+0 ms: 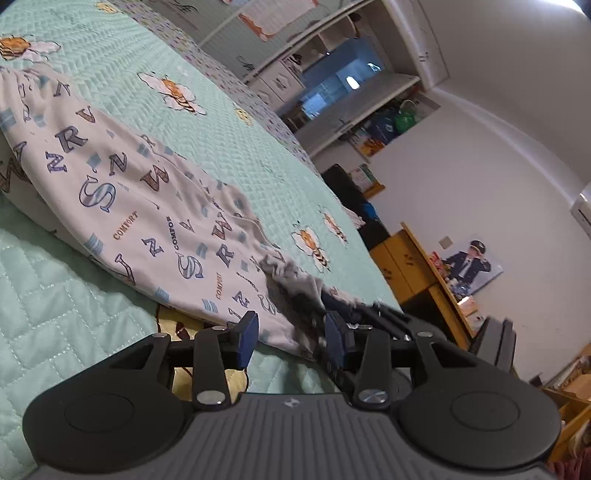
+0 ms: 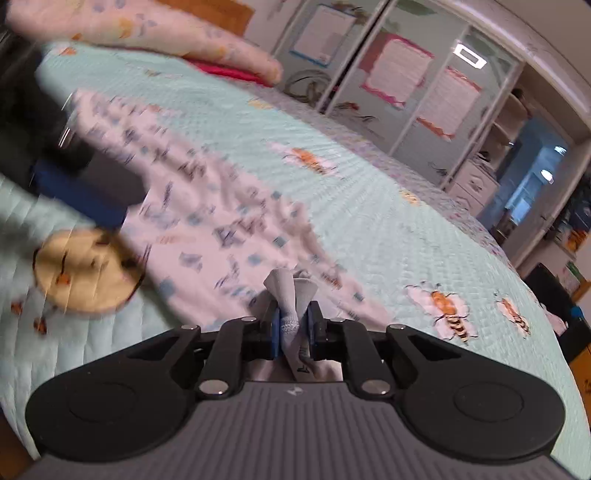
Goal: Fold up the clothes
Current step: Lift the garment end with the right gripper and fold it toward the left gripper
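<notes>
A white garment printed with blue and brown letters lay spread across a mint-green quilted bedspread patterned with bees, running in the left wrist view from ten o'clock down toward five o'clock. The left gripper hovered low over the near hem, its blue-padded jaws standing partly apart with nothing pinched between them; the cloth's edge showed in the gap beyond the pads. Just past its right jaw, at about three o'clock from the tips, the other tool's dark frame met a bunched grey fold of the same cloth.

In the right wrist view the right gripper had its jaws drawn narrow and clamped on that grey bunched edge of the garment, which fanned away from the tips toward eleven o'clock, blurred by motion. A round yellow print on the bedspread sat at nine o'clock, partly covered by the cloth. A pale pink pillow lay along the far side of the bed at twelve o'clock, and a wardrobe with mirrored doors stood at one o'clock.
</notes>
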A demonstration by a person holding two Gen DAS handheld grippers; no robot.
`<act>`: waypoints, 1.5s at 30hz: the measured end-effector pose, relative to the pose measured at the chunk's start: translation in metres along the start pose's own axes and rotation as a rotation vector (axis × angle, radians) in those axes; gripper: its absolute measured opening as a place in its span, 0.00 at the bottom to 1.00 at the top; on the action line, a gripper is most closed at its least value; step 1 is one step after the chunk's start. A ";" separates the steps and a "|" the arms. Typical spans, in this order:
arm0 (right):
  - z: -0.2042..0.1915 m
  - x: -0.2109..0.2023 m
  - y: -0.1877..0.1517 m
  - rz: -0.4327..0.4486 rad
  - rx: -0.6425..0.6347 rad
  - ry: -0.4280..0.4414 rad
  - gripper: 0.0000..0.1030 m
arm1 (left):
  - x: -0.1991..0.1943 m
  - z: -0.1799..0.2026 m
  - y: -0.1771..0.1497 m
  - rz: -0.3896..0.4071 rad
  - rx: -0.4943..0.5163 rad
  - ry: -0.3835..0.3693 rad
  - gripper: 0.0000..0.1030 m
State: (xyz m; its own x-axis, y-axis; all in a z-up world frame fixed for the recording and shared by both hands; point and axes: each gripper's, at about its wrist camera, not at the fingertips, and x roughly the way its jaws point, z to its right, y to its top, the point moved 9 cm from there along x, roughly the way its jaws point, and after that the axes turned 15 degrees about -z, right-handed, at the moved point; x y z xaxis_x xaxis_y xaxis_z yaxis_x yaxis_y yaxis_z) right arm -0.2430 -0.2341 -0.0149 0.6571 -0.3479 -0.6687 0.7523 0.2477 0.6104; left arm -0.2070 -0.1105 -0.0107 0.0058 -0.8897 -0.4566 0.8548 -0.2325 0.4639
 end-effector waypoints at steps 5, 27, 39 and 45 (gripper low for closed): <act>-0.013 0.014 0.001 -0.053 -0.009 0.065 0.26 | -0.005 -0.009 -0.001 0.005 0.001 -0.002 0.43; 0.063 0.039 -0.017 -0.006 0.815 0.498 0.00 | -0.001 -0.014 -0.004 0.000 0.001 0.002 0.45; 0.045 0.029 -0.006 0.020 0.745 0.498 0.05 | -0.044 -0.039 0.008 0.154 -0.093 0.110 0.45; 0.032 0.041 -0.006 -0.047 0.682 0.475 0.15 | -0.086 -0.075 0.013 0.289 -0.227 0.193 0.45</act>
State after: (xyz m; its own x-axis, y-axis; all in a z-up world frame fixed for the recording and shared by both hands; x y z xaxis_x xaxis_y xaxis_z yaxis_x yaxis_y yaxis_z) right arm -0.2220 -0.2789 -0.0320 0.6904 0.1125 -0.7146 0.6867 -0.4127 0.5985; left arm -0.1571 -0.0073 -0.0222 0.3410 -0.8106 -0.4761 0.8964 0.1279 0.4243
